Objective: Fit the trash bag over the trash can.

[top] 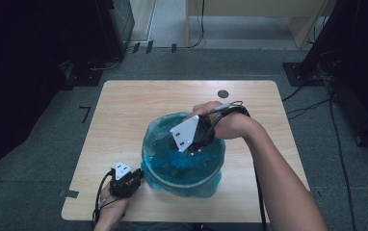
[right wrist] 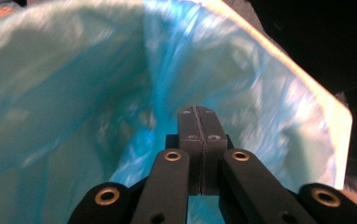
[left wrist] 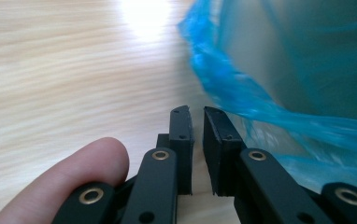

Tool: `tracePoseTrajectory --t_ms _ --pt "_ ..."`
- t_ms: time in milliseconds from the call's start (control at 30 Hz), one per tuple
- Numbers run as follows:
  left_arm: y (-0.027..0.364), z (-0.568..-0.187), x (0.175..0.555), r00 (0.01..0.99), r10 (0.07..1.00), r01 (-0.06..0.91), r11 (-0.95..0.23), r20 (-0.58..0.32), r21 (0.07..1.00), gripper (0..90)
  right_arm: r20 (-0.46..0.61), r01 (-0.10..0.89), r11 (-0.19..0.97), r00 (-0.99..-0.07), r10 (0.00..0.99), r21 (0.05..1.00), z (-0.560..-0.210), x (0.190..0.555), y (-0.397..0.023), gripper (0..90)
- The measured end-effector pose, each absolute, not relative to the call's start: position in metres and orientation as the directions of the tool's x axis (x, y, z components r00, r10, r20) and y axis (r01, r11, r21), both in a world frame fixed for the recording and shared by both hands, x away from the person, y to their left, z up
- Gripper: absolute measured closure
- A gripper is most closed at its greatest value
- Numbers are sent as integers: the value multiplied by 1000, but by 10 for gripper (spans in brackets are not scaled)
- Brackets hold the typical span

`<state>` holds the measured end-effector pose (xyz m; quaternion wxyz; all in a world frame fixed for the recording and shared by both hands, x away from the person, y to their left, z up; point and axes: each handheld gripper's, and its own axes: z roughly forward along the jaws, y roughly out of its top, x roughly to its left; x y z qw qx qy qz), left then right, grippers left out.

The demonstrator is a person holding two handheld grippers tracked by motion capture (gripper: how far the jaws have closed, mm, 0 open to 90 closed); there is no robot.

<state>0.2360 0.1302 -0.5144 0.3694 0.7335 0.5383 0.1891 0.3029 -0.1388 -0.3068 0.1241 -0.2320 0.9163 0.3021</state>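
Bin (top: 182,180) lined with blue bag (top: 206,185) sits mid-table (top: 124,110). Right gripper (right wrist: 199,114), inside its rim, pinches bag film; left gripper (left wrist: 196,116), jaws nearly together and empty, rests just outside, bare wood beyond.

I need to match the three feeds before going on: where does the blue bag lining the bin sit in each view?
High view: the blue bag lies centre, lining the round bin on the table, under the right gripper.
Left gripper view: the bag's outer folds fill the right side, beside the table's wood.
Right gripper view: the bag's inside spreads behind the jaws.
Shared landmark: the bag's crinkled blue film.
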Motion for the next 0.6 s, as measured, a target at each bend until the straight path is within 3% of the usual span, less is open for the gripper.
tracePoseTrajectory --t_ms 300,500,600 --pt "156 -494 222 286 935 573 11 -212 819 584 -350 -457 733 -884 -310 504 -317 295 -170 900" --pt "147 -474 207 380 890 407 82 -250 910 528 -341 -457 733 -885 -317 504 -324 287 -175 900" --pt "134 -474 215 428 864 395 85 -265 915 502 -346 -458 728 -884 -313 511 -325 281 -178 900"
